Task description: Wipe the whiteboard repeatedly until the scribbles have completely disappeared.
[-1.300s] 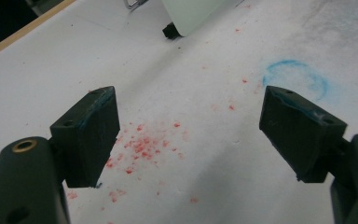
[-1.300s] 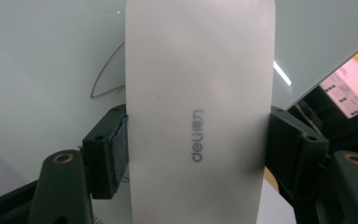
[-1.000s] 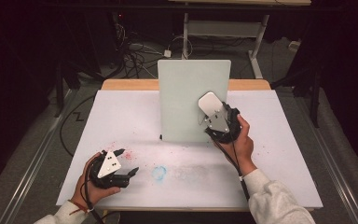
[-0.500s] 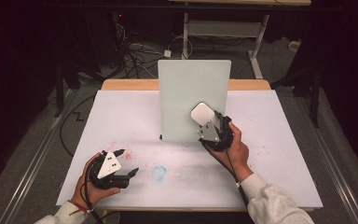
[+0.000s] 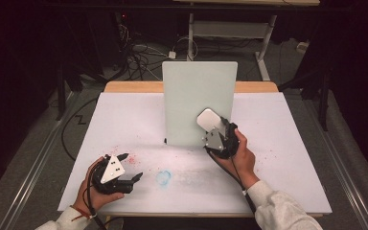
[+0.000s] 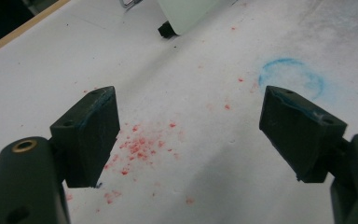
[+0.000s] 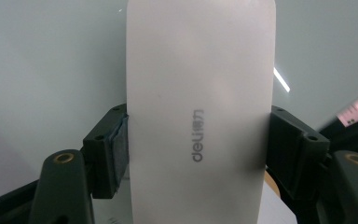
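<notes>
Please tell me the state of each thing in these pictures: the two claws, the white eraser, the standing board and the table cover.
Left claw: open, empty, above the table.
Right claw: shut on the white oblong plastic eraser.
White oblong plastic eraser: clamped at both sides, held in front of the board; contact unclear.
Pale green upright rectangular board: standing upright, surface looks clean.
White table cover: stained with red specks and a blue ring.
</notes>
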Demonstrator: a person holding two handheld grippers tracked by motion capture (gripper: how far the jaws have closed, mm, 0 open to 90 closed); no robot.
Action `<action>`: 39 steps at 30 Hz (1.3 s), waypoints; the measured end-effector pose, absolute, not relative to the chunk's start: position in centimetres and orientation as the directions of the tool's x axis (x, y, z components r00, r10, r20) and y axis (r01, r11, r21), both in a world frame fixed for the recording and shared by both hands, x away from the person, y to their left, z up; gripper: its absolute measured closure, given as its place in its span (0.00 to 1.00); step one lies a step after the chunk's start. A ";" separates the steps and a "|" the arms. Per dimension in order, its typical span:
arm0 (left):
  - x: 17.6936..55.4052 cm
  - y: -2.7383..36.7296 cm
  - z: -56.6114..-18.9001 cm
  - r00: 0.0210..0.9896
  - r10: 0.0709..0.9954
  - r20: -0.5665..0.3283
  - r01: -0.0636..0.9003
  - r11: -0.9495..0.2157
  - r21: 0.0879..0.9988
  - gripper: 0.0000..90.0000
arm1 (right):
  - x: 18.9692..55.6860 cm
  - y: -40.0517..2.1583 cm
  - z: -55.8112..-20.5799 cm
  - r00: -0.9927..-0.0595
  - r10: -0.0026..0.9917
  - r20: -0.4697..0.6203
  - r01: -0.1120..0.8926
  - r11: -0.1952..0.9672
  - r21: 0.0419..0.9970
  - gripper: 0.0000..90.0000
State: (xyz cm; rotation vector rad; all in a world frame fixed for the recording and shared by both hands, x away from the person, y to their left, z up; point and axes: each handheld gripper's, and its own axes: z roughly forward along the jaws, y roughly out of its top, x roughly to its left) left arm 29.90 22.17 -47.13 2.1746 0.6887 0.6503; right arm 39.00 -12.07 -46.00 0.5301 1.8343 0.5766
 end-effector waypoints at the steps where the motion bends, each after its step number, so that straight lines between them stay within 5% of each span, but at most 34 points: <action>1: 29.9 22.2 -47.1 0.726 0.648 0.231 0.266 -0.574 0.774 0.22 | 38.9 -11.9 -46.4 -0.323 0.596 -0.735 0.078 0.791 0.606 0.35; 16: 29.9 22.2 -47.2 0.727 0.648 0.230 0.268 -0.575 0.773 0.22 | 39.2 -14.5 -45.3 -0.295 0.642 -0.708 0.110 0.759 0.642 0.35; 28: 29.9 22.1 -47.2 0.727 0.647 0.230 0.268 -0.576 0.773 0.22 | 38.1 -15.0 -47.8 -0.413 0.561 -0.717 0.145 0.818 0.556 0.35; 39: 30.0 21.9 -47.2 0.732 0.641 0.233 0.264 -0.582 0.769 0.22 | 39.0 -15.3 -46.1 -0.322 0.577 -0.750 0.136 0.813 0.566 0.35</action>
